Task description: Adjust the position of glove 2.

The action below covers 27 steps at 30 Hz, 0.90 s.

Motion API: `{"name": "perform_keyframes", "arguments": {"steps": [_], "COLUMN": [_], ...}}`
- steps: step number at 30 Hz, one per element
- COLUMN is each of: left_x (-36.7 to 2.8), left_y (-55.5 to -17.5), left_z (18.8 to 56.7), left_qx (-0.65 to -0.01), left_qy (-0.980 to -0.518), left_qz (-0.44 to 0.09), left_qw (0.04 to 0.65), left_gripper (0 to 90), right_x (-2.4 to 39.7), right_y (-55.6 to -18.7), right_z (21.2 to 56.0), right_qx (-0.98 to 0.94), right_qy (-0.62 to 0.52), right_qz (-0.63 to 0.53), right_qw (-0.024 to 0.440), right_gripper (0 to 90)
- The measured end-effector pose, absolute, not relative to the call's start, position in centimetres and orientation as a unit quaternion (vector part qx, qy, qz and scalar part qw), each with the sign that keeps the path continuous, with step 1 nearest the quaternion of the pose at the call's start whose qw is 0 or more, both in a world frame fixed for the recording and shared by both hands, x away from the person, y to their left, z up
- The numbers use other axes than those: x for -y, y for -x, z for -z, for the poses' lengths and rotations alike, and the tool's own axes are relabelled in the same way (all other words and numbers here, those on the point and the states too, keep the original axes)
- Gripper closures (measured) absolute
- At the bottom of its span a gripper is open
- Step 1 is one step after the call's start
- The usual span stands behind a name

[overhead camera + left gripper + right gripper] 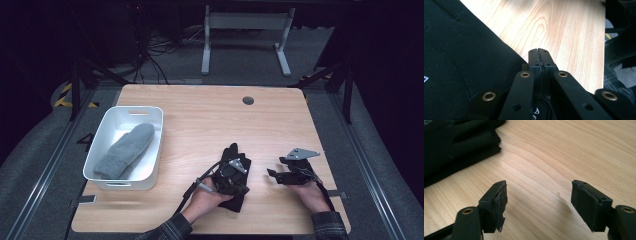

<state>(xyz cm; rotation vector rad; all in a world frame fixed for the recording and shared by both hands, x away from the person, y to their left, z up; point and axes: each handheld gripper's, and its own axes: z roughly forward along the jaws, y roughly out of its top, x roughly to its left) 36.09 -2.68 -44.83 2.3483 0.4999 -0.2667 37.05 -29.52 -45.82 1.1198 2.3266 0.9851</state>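
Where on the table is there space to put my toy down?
The far half of the table is bare, from the bin across to the right edge. It's crowded near the front, around the black glove and both grippers.

Black tongs (235,176) with brass rivets, trailing cables; plaid sleeves (172,230).

Grey carpet (40,145), white desk frame (245,30), dark room

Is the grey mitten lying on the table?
No, the grey mitten lies inside the white bin, not on the bare wooden table.
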Motion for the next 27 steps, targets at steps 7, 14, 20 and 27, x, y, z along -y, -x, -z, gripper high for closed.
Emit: {"name": "perform_keyframes", "arguments": {"steps": [7, 14, 20, 27], "left_x": [1.1, -1.1, -2.7, -3.5], "left_y": [-35.9, -36.0, -36.1, -36.1], "left_z": [44.4, 44.2, 44.1, 43.8], "left_qx": [-0.190, -0.199, -0.207, -0.210], "left_qy": [-0.920, -0.922, -0.925, -0.922], "left_qz": [0.089, 0.072, 0.059, 0.054], "left_qw": [0.331, 0.324, 0.314, 0.321], "left_gripper": [90.0, 90.0, 90.0, 90.0], "right_x": [30.2, 30.3, 30.2, 30.1], "right_y": [-37.3, -37.4, -37.3, -37.3], "right_z": [46.2, 46.4, 46.4, 46.8], "right_qx": [-0.822, -0.825, -0.825, -0.822], "right_qy": [-0.409, -0.406, -0.405, -0.398], "right_qz": [-0.342, -0.339, -0.339, -0.350], "right_qw": [0.200, 0.199, 0.202, 0.208], "right_gripper": [26.8, 26.1, 25.1, 19.9]}}
